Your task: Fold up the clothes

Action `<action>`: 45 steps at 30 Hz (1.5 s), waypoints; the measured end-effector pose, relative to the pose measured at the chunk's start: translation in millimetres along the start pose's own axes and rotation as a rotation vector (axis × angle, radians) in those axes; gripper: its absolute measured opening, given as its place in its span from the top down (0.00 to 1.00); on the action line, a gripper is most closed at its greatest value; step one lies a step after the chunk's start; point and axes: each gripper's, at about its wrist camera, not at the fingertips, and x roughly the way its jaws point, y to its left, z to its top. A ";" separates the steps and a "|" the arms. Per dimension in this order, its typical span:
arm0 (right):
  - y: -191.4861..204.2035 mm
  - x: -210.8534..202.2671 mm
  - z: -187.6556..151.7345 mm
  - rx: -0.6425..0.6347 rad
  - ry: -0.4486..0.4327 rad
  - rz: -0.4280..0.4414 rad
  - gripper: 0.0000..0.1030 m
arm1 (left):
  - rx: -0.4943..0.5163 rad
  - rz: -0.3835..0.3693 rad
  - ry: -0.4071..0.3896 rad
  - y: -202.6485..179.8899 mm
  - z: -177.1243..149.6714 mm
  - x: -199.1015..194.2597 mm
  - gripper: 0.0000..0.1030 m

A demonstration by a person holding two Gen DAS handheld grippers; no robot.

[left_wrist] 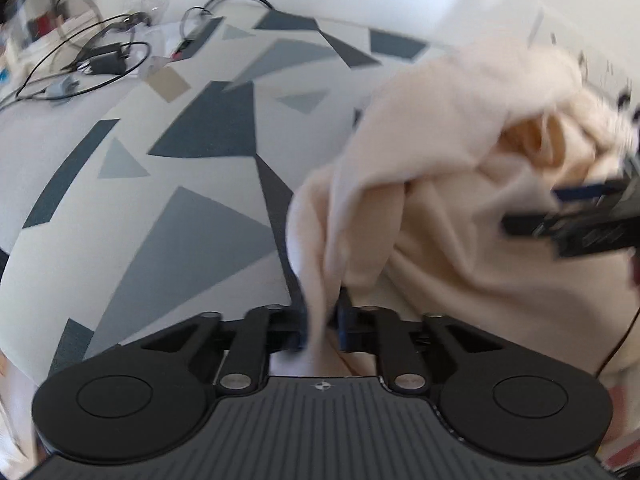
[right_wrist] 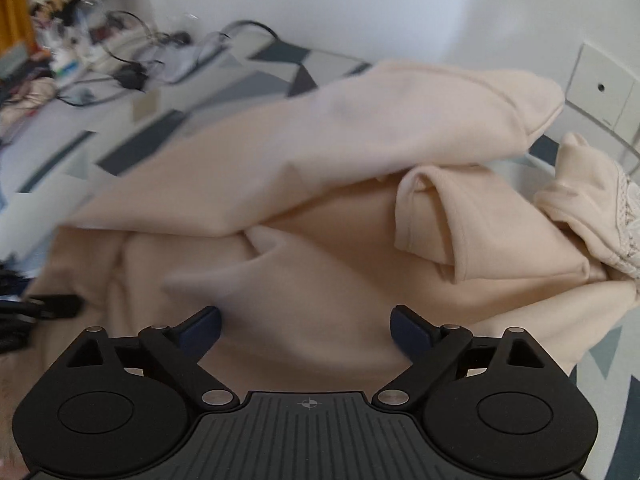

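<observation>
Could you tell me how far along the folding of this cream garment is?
Nothing looks folded yet: the cream garment lies bunched in loose heaps on the patterned cover. In hand: the left gripper is pinched shut on a fold of its cloth, while the right gripper hangs open above it. Spreading it flat and every fold remain.

Patterned sheet (left_wrist: 168, 184) lies bare left; cables (left_wrist: 92, 60) clutter its far corner.
</observation>
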 end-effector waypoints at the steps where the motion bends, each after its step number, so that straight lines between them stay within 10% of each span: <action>1: 1.5 3.1 1.3 0.019 0.005 -0.003 0.15 | -0.020 0.015 -0.021 3.9 5.4 -6.9 0.90; 11: -3.6 0.5 -5.8 0.043 -0.017 0.108 0.84 | -0.167 0.127 -0.304 41.3 92.4 -72.5 0.90; 16: -25.1 -12.7 -23.7 0.113 0.023 0.176 0.86 | -0.272 0.124 -0.389 48.1 129.5 -77.2 0.90; 24: -52.2 -50.1 -65.9 0.246 0.117 0.277 0.73 | -0.255 0.096 -0.287 36.0 108.8 -55.8 0.90; 34: -128.4 -77.0 -33.9 0.716 -0.149 0.386 0.53 | -0.342 0.094 -0.334 46.3 101.5 -80.0 0.90; 39: -143.9 -56.5 -11.1 0.802 -0.154 0.341 0.85 | -0.385 0.137 -0.360 57.1 96.4 -93.7 0.90; 45: -107.7 -53.8 57.8 0.611 -0.226 0.353 0.90 | -0.404 0.177 -0.369 79.9 103.0 -93.5 0.90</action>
